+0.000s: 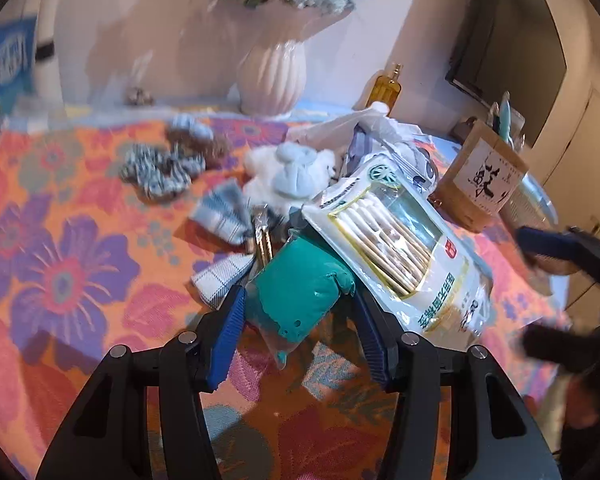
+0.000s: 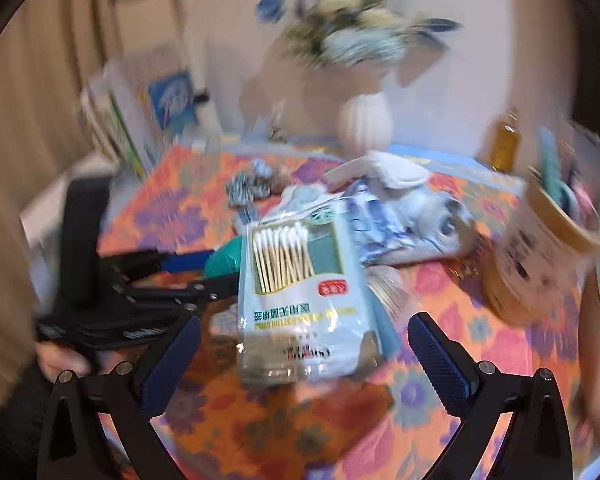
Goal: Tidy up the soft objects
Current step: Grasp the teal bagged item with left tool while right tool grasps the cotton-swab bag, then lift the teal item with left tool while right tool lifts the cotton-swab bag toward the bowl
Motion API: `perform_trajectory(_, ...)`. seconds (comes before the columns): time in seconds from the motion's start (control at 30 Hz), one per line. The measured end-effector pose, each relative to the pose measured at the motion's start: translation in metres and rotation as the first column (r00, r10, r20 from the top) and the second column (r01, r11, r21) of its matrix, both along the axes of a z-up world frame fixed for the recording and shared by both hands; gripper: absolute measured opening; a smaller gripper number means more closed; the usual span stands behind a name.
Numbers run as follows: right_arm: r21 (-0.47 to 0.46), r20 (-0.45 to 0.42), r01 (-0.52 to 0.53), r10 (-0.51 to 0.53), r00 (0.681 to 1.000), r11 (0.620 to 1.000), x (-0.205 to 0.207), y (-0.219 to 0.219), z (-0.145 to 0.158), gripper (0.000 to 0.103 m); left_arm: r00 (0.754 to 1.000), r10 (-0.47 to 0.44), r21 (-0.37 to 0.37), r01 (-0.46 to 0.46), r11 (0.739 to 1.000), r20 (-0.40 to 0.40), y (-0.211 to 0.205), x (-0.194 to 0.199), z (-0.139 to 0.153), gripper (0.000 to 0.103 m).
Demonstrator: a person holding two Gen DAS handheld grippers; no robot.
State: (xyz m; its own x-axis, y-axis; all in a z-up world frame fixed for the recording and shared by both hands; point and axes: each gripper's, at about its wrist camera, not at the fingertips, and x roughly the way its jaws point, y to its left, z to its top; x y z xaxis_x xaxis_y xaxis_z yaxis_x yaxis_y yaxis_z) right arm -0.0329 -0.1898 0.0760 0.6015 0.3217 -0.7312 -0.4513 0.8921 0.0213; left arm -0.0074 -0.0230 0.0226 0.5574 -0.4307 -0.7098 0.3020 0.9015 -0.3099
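Observation:
In the left wrist view my left gripper [image 1: 298, 312] is shut on a teal soft packet in clear plastic [image 1: 300, 288], its blue pads against both sides. A flat pack of cotton swabs [image 1: 396, 248] leans over the packet's right side. In the right wrist view the same swab pack [image 2: 300, 280] lies between the wide-open fingers of my right gripper [image 2: 304, 324], and neither pad touches it. The left gripper's fingers [image 2: 188, 260] reach in from the left beside the teal packet [image 2: 224, 260]. The picture is blurred.
On the floral tablecloth [image 1: 60, 264] lie a white and pale-blue plush [image 1: 292, 172], striped scrunchies [image 1: 160, 168], checked cloths [image 1: 224, 216] and a plastic bag of fabrics [image 1: 380, 136]. A brown paper tub [image 1: 480, 176], an amber bottle [image 1: 384, 88] and a ribbed vase [image 1: 272, 76] stand behind.

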Motion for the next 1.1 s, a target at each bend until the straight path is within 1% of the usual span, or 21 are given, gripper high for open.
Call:
perform_trajectory(0.07, -0.069, 0.002, -0.016, 0.016, 1.000, 0.997, 0.010, 0.010, -0.008, 0.103, 1.000, -0.004, -0.058, 0.002, 0.998, -0.028, 0.007, 0.004, -0.002, 0.051)
perform_trajectory(0.1, -0.084, -0.003, -0.016, 0.016, 1.000, 0.996, 0.015, 0.013, -0.011, 0.103, 0.999, -0.004, -0.100, 0.000, 0.995, -0.044, 0.012, 0.006, -0.004, 0.051)
perform_trajectory(0.2, -0.082, -0.047, -0.032, 0.028, 0.998, 0.996, 0.032, 0.019, -0.017, 0.103, 0.997, -0.005, -0.196, -0.010, 0.981, -0.079, 0.024, 0.010, -0.009, 0.051)
perform_trajectory(0.27, -0.091, -0.063, -0.050, 0.044, 0.997, 0.995, 0.038, 0.027, -0.022, 0.103, 0.996, 0.000, -0.236, -0.022, 0.971, -0.093, 0.028, 0.011, -0.011, 0.051)
perform_trajectory(0.3, -0.115, -0.064, -0.051, 0.044, 0.997, 0.992, 0.040, 0.032, -0.025, 0.103, 0.995, 0.001, -0.250, -0.025, 0.968, -0.097, 0.030, 0.012, -0.011, 0.051)
perform_trajectory(0.37, -0.202, -0.033, -0.036, 0.030, 0.999, 0.979, 0.042, 0.045, -0.032, 0.103, 0.995, 0.002, -0.249, -0.026, 0.968, -0.095, 0.029, 0.011, -0.011, 0.051)
perform_trajectory(0.43, -0.241, 0.004, -0.031, 0.033, 0.999, 0.970, 0.043, 0.053, -0.035, 0.103, 0.996, 0.002, -0.229, -0.022, 0.973, -0.087, 0.025, 0.010, -0.009, 0.051)
perform_trajectory(0.47, -0.253, 0.020, -0.028, 0.034, 0.999, 0.967, 0.042, 0.055, -0.036, 0.099, 0.997, 0.002, -0.221, -0.020, 0.975, -0.083, 0.025, 0.009, -0.009, 0.051)
perform_trajectory(0.5, -0.262, 0.031, -0.024, 0.033, 0.999, 0.965, 0.042, 0.056, -0.036, 0.091, 0.997, 0.001, -0.213, -0.018, 0.977, -0.080, 0.025, 0.009, -0.008, 0.051)
perform_trajectory(0.53, -0.271, 0.041, -0.019, 0.031, 0.999, 0.962, 0.042, 0.057, -0.036, 0.085, 0.997, 0.001, -0.209, -0.017, 0.978, -0.078, 0.024, 0.009, -0.008, 0.051)
perform_trajectory(0.57, -0.265, 0.037, -0.016, 0.026, 0.999, 0.964, 0.043, 0.055, -0.035, 0.074, 0.997, 0.000, -0.209, -0.017, 0.978, -0.078, 0.025, 0.010, -0.008, 0.051)
perform_trajectory(0.63, -0.213, 0.023, -0.018, 0.023, 0.999, 0.977, 0.044, 0.047, -0.031, 0.067, 0.997, 0.001, -0.209, -0.017, 0.978, -0.078, 0.024, 0.009, -0.008, 0.051)
perform_trajectory(0.67, -0.165, 0.007, -0.017, 0.018, 1.000, 0.986, 0.046, 0.039, -0.028, 0.062, 0.997, 0.001, -0.206, -0.017, 0.979, -0.076, 0.023, 0.009, -0.008, 0.051)
perform_trajectory(0.73, -0.079, -0.031, -0.011, 0.009, 0.999, 0.997, 0.051, 0.026, -0.024, 0.058, 0.997, 0.001, -0.196, -0.015, 0.980, -0.071, 0.022, 0.010, -0.008, 0.051)
perform_trajectory(0.77, -0.013, -0.055, 0.003, -0.004, 0.998, 1.000, 0.053, 0.014, -0.022, 0.051, 0.998, 0.002, -0.188, -0.014, 0.982, -0.068, 0.021, 0.010, -0.008, 0.051)
perform_trajectory(0.8, 0.031, -0.072, 0.015, -0.013, 0.997, 0.999, 0.055, 0.006, -0.020, 0.045, 0.998, 0.002, -0.182, -0.013, 0.983, -0.065, 0.021, 0.009, -0.008, 0.051)
perform_trajectory(0.83, 0.079, -0.086, 0.029, -0.022, 0.996, 0.996, 0.056, -0.003, -0.019, 0.042, 0.998, 0.002, -0.174, -0.013, 0.985, -0.062, 0.020, 0.009, -0.008, 0.051)
perform_trajectory(0.9, 0.137, -0.088, 0.052, -0.040, 0.995, 0.989, 0.054, -0.016, -0.014, 0.034, 0.998, 0.002, -0.160, -0.011, 0.987, -0.055, 0.018, 0.009, -0.007, 0.051)
perform_trajectory(1.0, 0.176, -0.076, 0.082, -0.070, 0.995, 0.981, 0.042, -0.031, -0.006, 0.026, 0.999, 0.001, -0.142, -0.008, 0.990, -0.048, 0.017, 0.008, -0.007, 0.051)
perform_trajectory(1.1, 0.151, -0.087, 0.128, -0.116, 0.990, 0.980, 0.027, -0.047, -0.005, 0.025, 0.999, 0.000, -0.135, -0.006, 0.991, -0.044, 0.017, 0.007, -0.007, 0.051)
